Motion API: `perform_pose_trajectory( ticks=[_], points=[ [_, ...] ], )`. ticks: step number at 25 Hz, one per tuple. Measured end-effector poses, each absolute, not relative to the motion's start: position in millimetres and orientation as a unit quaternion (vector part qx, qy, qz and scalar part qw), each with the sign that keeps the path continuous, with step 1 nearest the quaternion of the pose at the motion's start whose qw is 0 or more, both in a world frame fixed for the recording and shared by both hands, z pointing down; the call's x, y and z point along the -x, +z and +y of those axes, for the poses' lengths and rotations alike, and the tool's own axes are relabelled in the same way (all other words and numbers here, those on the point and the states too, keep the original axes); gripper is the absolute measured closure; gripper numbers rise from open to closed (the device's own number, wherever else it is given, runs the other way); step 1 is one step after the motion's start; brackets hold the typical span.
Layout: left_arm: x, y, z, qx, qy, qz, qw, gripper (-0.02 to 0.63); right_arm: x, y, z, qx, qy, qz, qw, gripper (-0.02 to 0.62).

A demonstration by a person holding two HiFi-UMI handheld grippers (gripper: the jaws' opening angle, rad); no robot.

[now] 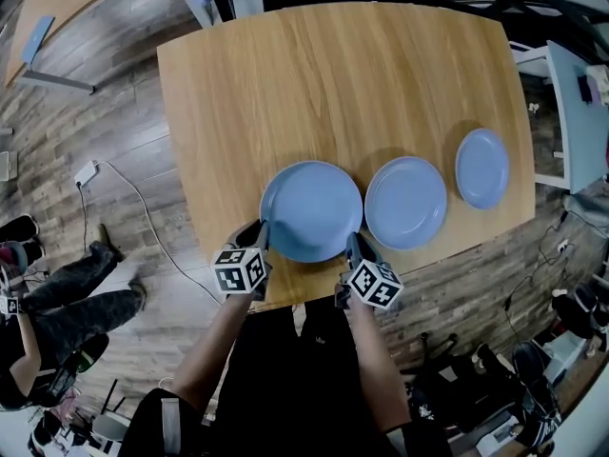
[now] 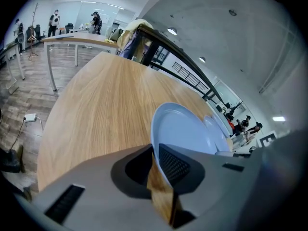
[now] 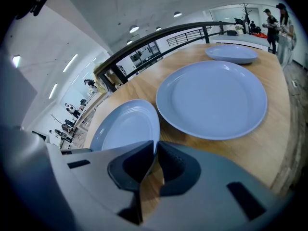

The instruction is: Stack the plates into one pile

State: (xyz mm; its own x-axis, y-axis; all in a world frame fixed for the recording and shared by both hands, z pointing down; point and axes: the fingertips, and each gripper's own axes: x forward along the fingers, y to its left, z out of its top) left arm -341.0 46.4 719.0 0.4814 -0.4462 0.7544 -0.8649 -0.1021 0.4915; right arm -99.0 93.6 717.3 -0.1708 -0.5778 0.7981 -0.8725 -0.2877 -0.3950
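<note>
Left gripper (image 1: 264, 230) and right gripper (image 1: 352, 243) each pinch, seemingly tight, the large plate (image 1: 312, 208) by its rim.

The head view looks steeply down over the table (image 1: 333, 74); both gripper views sit close at its near edge, sharing the largest plate (image 1: 311, 210).

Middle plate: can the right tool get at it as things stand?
Likely not yet: the right tool is shut on the large plate at its rim. Freed, its path to the middle plate looks clear.
</note>
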Motion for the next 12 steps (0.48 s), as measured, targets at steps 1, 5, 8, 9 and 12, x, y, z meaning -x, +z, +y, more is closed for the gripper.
perform_pose_trajectory(
  ticks=[1, 5, 8, 9, 12],
  points=[
    [342.6, 717.4, 47.0, -0.71, 0.214, -0.462, 0.486, 0.549, 100.6, 717.3, 94.0, -0.626, 0.502, -0.578, 0.148, 0.545],
    [350.9, 708.6, 47.5, -0.714, 0.207, -0.461, 0.484, 0.551, 109.7, 716.9, 95.4, -0.623, 0.504, -0.579, 0.151, 0.545],
    [357.4, 702.5, 50.4, -0.718, 0.206, -0.461, 0.479, 0.551, 116.2, 712.3, 96.8, -0.622, 0.504, -0.581, 0.149, 0.545],
    [359.2, 701.0, 51.7, -0.719, 0.205, -0.461, 0.478, 0.551, 117.6, 709.9, 96.5, -0.622, 0.502, -0.582, 0.148, 0.545],
    [363.7, 696.0, 57.8, -0.718, 0.203, -0.462, 0.479, 0.551, 121.0, 700.7, 95.3, -0.621, 0.497, -0.589, 0.144, 0.546]
  ],
)
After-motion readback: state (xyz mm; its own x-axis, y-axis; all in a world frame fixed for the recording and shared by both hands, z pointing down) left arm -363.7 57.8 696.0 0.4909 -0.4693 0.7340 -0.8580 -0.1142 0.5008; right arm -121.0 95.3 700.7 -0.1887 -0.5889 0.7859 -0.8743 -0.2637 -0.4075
